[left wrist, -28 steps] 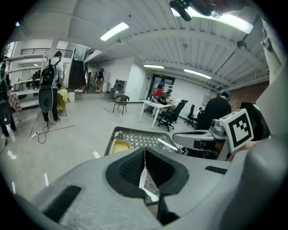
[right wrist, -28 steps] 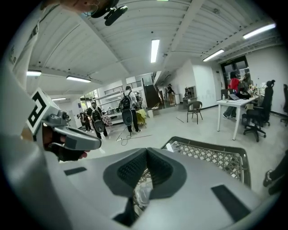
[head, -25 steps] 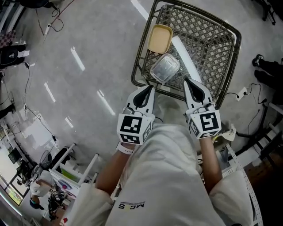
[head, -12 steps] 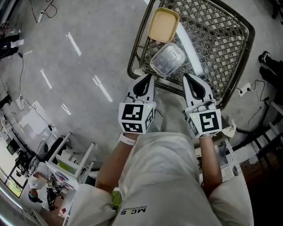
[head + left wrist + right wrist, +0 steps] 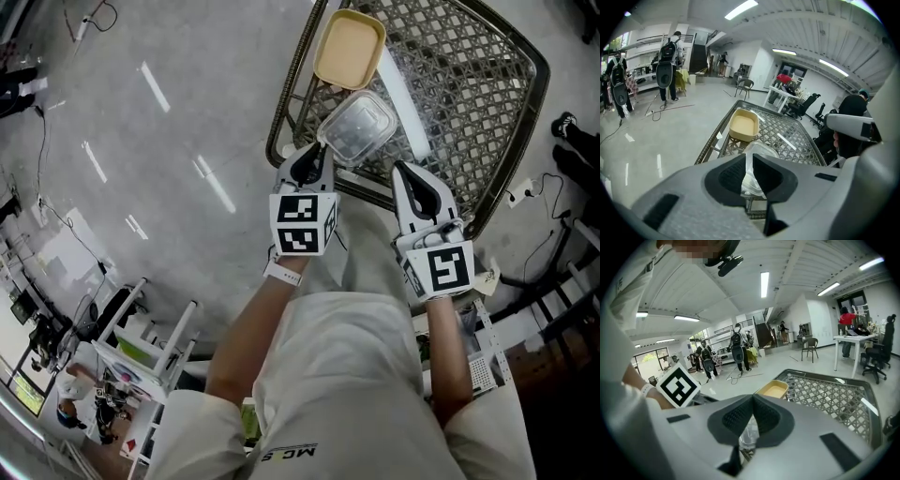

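Left gripper [image 5: 309,161]: your jaws are nearly together, pinching the near edge of the clear container [image 5: 358,127], which sits in the wire basket [image 5: 461,82] just ahead of them. Right gripper [image 5: 410,174]: jaws closed tip to tip, empty, just right of that container. Both your forearms reach forward, side by side. Yellow tray [image 5: 349,47]: beyond the container, same basket.
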`<action>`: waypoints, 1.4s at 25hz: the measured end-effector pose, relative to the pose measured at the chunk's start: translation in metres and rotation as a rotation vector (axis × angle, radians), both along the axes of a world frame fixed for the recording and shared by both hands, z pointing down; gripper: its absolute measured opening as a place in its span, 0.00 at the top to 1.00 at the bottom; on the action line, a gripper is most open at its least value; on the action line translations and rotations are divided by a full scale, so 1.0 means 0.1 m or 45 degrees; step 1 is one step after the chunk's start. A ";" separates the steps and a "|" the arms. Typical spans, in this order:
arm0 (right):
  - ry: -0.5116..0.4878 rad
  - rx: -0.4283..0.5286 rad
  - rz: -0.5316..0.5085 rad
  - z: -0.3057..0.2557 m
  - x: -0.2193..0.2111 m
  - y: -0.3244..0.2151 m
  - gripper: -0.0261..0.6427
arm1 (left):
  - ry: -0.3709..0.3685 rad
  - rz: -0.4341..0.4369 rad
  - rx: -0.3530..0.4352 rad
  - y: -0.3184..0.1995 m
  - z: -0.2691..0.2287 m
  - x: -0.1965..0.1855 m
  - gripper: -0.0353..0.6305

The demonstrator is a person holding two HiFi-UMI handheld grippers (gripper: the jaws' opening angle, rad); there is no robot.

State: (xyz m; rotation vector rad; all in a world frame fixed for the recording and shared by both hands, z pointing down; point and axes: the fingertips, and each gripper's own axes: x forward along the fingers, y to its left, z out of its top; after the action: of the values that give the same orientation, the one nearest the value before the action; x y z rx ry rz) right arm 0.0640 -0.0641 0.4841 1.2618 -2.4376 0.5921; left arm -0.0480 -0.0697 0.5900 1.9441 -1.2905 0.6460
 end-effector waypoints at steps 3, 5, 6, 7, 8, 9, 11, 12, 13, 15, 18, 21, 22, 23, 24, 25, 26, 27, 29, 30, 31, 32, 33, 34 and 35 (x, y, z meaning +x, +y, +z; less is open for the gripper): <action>0.005 -0.003 0.006 0.00 0.01 0.05 0.94 | -0.014 -0.009 -0.037 0.02 0.18 0.00 0.87; 0.004 -0.001 0.015 -0.02 0.01 0.06 0.94 | -0.027 -0.012 -0.062 0.03 0.27 -0.02 0.76; 0.004 0.000 0.018 -0.03 0.01 0.07 0.94 | -0.041 -0.012 -0.063 0.03 0.32 -0.03 0.76; 0.005 0.001 0.018 -0.05 0.02 0.07 0.94 | -0.060 -0.014 -0.062 0.02 0.36 -0.05 0.76; 0.006 0.002 0.017 -0.06 0.02 0.08 0.94 | -0.079 -0.019 -0.064 0.01 0.42 -0.07 0.76; 0.005 0.006 0.016 -0.09 0.02 0.08 0.94 | -0.094 -0.024 -0.072 0.01 0.47 -0.09 0.76; -0.001 0.015 0.017 -0.13 0.02 0.07 0.94 | -0.110 -0.026 -0.093 -0.01 0.56 -0.11 0.75; -0.004 0.019 0.018 -0.15 0.02 0.07 0.94 | -0.115 -0.024 -0.105 -0.03 0.60 -0.12 0.74; -0.007 0.021 0.019 -0.16 0.01 0.07 0.94 | -0.119 -0.021 -0.117 -0.03 0.64 -0.13 0.74; -0.012 0.025 0.025 -0.18 0.01 0.07 0.94 | -0.129 -0.015 -0.145 -0.02 0.72 -0.14 0.74; -0.021 0.030 0.035 -0.20 -0.02 0.07 0.94 | -0.138 0.023 -0.182 0.03 0.82 -0.14 0.73; -0.019 0.029 0.040 -0.20 -0.03 0.09 0.94 | -0.147 0.069 -0.208 0.09 0.93 -0.09 0.73; -0.018 0.028 0.041 -0.20 -0.03 0.10 0.94 | -0.153 0.076 -0.217 0.11 0.95 -0.08 0.73; -0.016 0.027 0.043 -0.20 -0.02 0.10 0.94 | -0.157 0.078 -0.227 0.12 0.98 -0.07 0.73; -0.015 0.027 0.044 -0.20 -0.01 0.11 0.94 | -0.157 0.076 -0.237 0.14 1.00 -0.07 0.73; -0.015 0.026 0.045 -0.21 -0.01 0.12 0.94 | -0.153 0.070 -0.245 0.14 1.01 -0.07 0.73; -0.015 0.025 0.046 -0.21 0.00 0.12 0.94 | -0.145 0.058 -0.251 0.14 1.01 -0.08 0.73; -0.016 0.024 0.047 -0.21 0.00 0.12 0.94 | -0.134 0.039 -0.254 0.12 1.00 -0.09 0.73; -0.020 0.021 0.049 -0.19 0.02 0.11 0.94 | -0.096 -0.010 -0.267 0.09 0.98 -0.13 0.76; -0.022 0.018 0.052 -0.18 0.03 0.12 0.94 | -0.076 -0.027 -0.279 0.08 0.99 -0.14 0.77; -0.024 0.016 0.054 -0.17 0.03 0.12 0.94 | -0.066 -0.031 -0.290 0.09 1.00 -0.13 0.79; -0.027 0.015 0.053 -0.16 0.02 0.13 0.94 | -0.065 -0.025 -0.301 0.10 1.01 -0.13 0.80; -0.030 0.015 0.050 -0.15 0.00 0.13 0.94 | -0.064 -0.017 -0.314 0.10 1.02 -0.13 0.80; -0.034 0.016 0.046 -0.15 -0.02 0.14 0.94 | -0.055 -0.011 -0.328 0.10 1.02 -0.14 0.80; -0.039 0.017 0.040 -0.15 -0.04 0.14 0.94 | -0.042 -0.004 -0.342 0.10 1.03 -0.14 0.81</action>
State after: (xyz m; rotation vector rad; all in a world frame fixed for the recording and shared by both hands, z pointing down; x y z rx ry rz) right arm 0.0599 -0.0502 0.4689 1.3081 -2.4543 0.6087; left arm -0.0623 -0.0592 0.6929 1.7183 -1.1612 0.8086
